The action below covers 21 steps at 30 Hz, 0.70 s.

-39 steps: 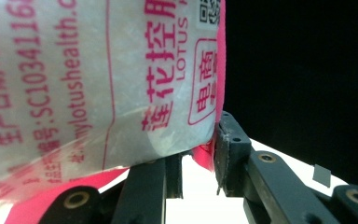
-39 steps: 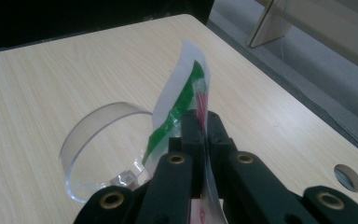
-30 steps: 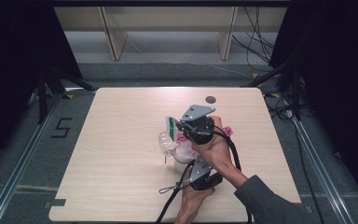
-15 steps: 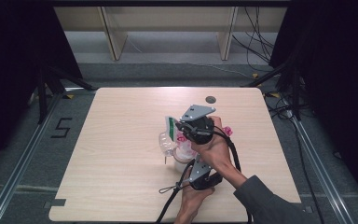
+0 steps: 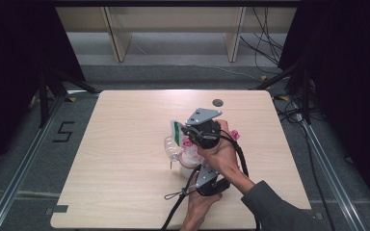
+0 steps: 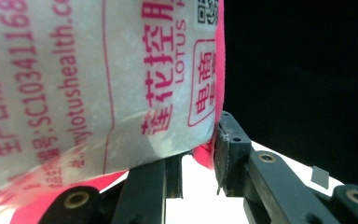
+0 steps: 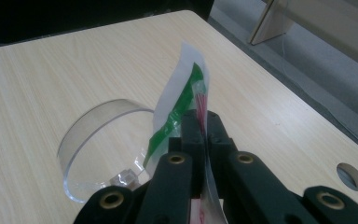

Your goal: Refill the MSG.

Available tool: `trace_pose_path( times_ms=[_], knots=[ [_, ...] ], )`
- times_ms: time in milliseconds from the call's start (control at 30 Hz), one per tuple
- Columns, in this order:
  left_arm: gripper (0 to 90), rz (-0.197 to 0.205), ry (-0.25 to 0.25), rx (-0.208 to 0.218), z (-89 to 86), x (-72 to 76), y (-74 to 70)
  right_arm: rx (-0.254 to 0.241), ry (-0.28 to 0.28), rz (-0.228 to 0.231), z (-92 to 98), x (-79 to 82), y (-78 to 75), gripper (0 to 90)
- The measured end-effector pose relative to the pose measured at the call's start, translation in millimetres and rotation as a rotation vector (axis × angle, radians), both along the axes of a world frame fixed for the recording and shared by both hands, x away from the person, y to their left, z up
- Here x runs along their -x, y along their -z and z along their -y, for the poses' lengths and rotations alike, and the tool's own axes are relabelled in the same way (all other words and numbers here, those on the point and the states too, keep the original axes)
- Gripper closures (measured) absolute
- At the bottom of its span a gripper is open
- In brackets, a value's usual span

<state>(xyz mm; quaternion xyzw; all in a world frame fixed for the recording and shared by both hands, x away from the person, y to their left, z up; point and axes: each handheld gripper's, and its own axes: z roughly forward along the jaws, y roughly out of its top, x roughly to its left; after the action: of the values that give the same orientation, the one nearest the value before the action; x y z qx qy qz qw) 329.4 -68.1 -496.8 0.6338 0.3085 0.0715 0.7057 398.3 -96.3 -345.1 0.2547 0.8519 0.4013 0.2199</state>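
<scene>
Near the middle of the desk (image 5: 125, 159), a little toward its right edge, I hold a printed pouch (image 6: 98, 79) with both grippers above a clear glass bowl (image 7: 98, 140). My right gripper (image 7: 204, 123) has its jaws fully closed on the pouch's top strip, a thin white edge with a green band (image 7: 182, 107) and fine red lettering, which stands up from between the pads. From above, that gripper (image 5: 192, 132) sits on the far side of the pouch, with its grey plate (image 5: 203, 115) on top and my hand wrapped round its body.

My left gripper (image 6: 198, 158) comes in from the near edge of the desk and has the lower part of the pouch between its jaws, which stand only partly closed; the pouch's pink border lies against the right pad. I cannot tell how firmly the pads press. Seen along those jaws, the pouch is whitish and grainy with pink lettering.

The bowl rests on the desk just left of my hands, its rim open upward, and the pouch hangs beside and partly over it. Black cables (image 5: 178, 207) trail toward the near edge.
</scene>
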Motion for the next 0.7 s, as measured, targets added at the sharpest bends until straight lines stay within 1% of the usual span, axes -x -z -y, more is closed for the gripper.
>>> trace_pose_path(
  times_ms=[33,100,133,167,200,233,267,300,333,367,400,467,500,533,567,600,633,667,700],
  knots=[
    [74.3,-0.001,0.0,0.0,0.1,-0.2,0.0,-0.011,0.006,0.003,-0.2,-0.2,0.5,90.0],
    [74.3,-0.004,0.003,0.007,0.6,0.4,-0.1,0.004,0.0,0.005,-1.4,-0.1,1.0,90.0],
    [74.3,0.0,0.002,0.007,0.5,0.3,-0.2,0.011,-0.009,0.021,-1.4,-0.5,0.9,90.0],
    [74.3,-0.002,0.001,0.004,-0.1,0.0,-0.8,0.001,-0.002,-0.002,-0.7,0.1,-0.1,90.0],
    [74.4,-0.005,0.002,0.004,0.0,-0.1,-0.7,-0.009,0.0,0.003,-0.8,-0.2,0.5,90.0],
    [74.3,-0.006,0.001,0.006,0.5,-0.2,0.0,-0.002,-0.004,0.0,-0.6,-0.6,0.3,90.0],
    [74.3,-0.005,0.006,0.011,0.5,-0.3,0.4,0.002,0.005,0.012,-1.5,-0.2,1.2,90.0],
    [74.3,-0.005,0.006,0.011,0.2,-0.4,0.3,0.004,0.004,-0.001,-1.9,0.0,1.4,90.0],
    [74.3,-0.006,0.003,0.004,-0.7,-0.6,-0.1,-0.002,0.005,-0.002,-1.8,-0.4,1.3,90.0],
    [74.3,-0.006,0.002,0.003,-0.9,-0.7,-0.2,-0.005,-0.006,0.003,-1.1,-1.7,0.8,90.0],
    [74.4,-0.007,0.004,0.006,-0.7,-0.4,-0.1,-0.004,-0.002,0.017,-1.2,-1.7,0.8,90.0],
    [74.3,-0.005,0.006,0.01,-0.1,-0.4,0.2,0.008,0.002,0.004,-2.5,0.4,1.0,90.0],
    [74.4,-0.004,0.003,0.008,-0.2,-0.6,0.1,0.006,-0.002,0.016,-2.3,-0.5,1.3,90.0],
    [74.4,-0.004,0.002,0.008,-0.1,-0.7,-0.3,-0.007,0.004,-0.01,-1.6,0.4,0.2,90.0],
    [74.4,-0.006,0.001,0.008,0.2,-0.3,-0.7,-0.009,0.0,-0.001,-1.0,-0.1,0.2,90.0],
    [74.4,-0.002,0.005,0.004,0.2,-0.7,0.0,-0.007,0.0,-0.006,-1.0,0.2,0.2,90.0],
    [74.4,-0.003,0.006,0.003,0.4,-0.9,0.3,0.003,-0.004,0.017,-0.7,-0.8,0.7,90.0],
    [74.4,-0.003,0.006,0.001,0.4,-1.1,0.4,0.004,-0.006,0.016,-0.4,-1.3,0.8,90.0],
    [74.4,-0.004,0.003,0.004,0.3,-1.0,-0.1,-0.007,0.01,-0.003,-0.2,-0.4,0.7,90.0]
  ],
)
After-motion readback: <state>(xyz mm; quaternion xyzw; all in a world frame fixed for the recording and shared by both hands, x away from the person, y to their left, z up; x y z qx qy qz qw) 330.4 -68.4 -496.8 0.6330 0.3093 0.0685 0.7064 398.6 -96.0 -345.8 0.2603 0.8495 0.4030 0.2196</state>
